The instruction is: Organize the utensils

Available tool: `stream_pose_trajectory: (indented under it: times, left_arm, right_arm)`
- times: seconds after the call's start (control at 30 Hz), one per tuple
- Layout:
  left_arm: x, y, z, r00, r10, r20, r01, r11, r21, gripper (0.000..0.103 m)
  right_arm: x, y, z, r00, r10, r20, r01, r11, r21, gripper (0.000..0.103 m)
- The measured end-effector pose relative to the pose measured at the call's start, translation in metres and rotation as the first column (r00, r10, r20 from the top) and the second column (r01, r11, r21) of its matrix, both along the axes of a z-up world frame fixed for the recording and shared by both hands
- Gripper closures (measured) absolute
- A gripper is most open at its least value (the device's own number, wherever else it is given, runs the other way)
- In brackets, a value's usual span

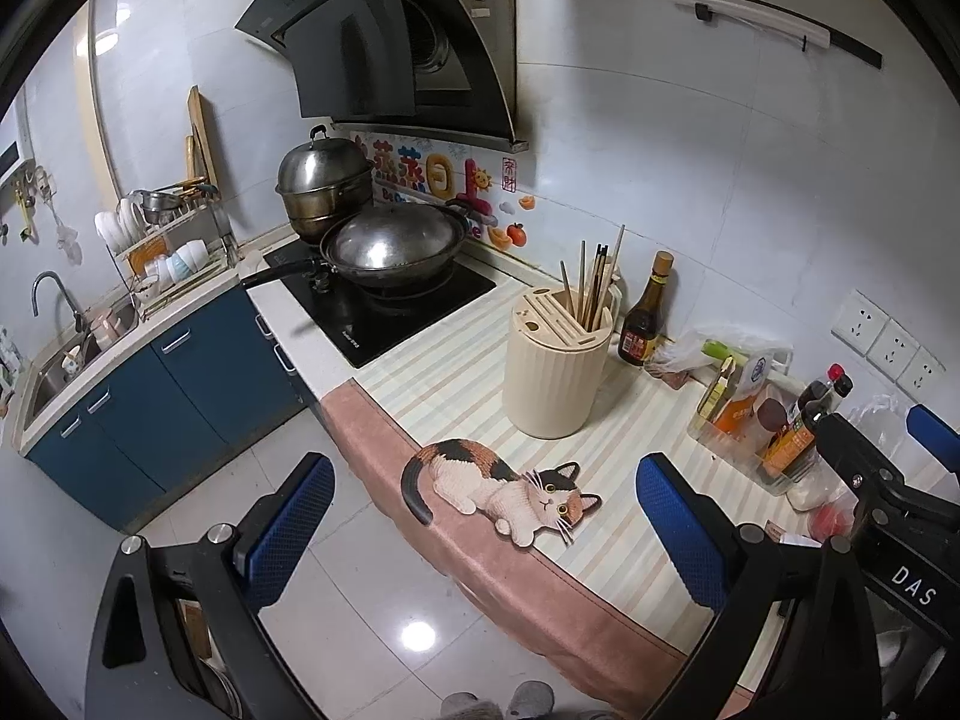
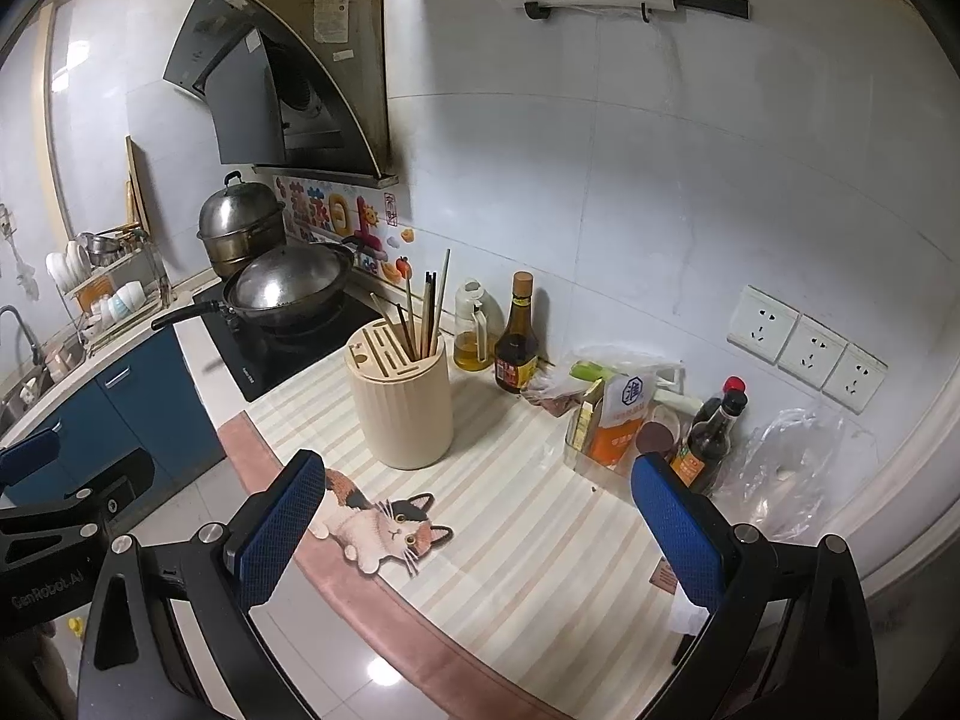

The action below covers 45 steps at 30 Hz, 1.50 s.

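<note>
Home kitchen: wok (image 1: 393, 249), range hood (image 1: 390, 42), sink (image 1: 66, 354).

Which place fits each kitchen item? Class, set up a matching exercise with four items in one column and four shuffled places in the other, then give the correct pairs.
Items
1. chopsticks
2. wok
3. cat picture
4. white bowls

Places
A. at the counter's front edge
B. in the dish rack by the sink
C. on the black cooktop
D. standing in the cream utensil holder

Pairs: 1-D, 2-C, 3-A, 4-B
</note>
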<state>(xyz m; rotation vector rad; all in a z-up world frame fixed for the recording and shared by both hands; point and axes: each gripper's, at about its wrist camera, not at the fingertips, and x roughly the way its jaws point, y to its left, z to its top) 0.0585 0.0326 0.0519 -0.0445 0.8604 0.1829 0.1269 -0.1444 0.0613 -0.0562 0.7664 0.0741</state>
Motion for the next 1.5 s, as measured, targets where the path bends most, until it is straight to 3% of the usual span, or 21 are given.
stream_pose_trajectory:
  times: [1.5]
  left_arm:
    - [0.009, 0.003, 0.005, 1.0, -0.013, 0.004, 0.013, 1.0, 0.02, 0.0]
  right_arm:
    - [0.003, 0.004, 0.001, 1.0, 0.0, -0.007, -0.001, 1.0, -0.009, 0.0]
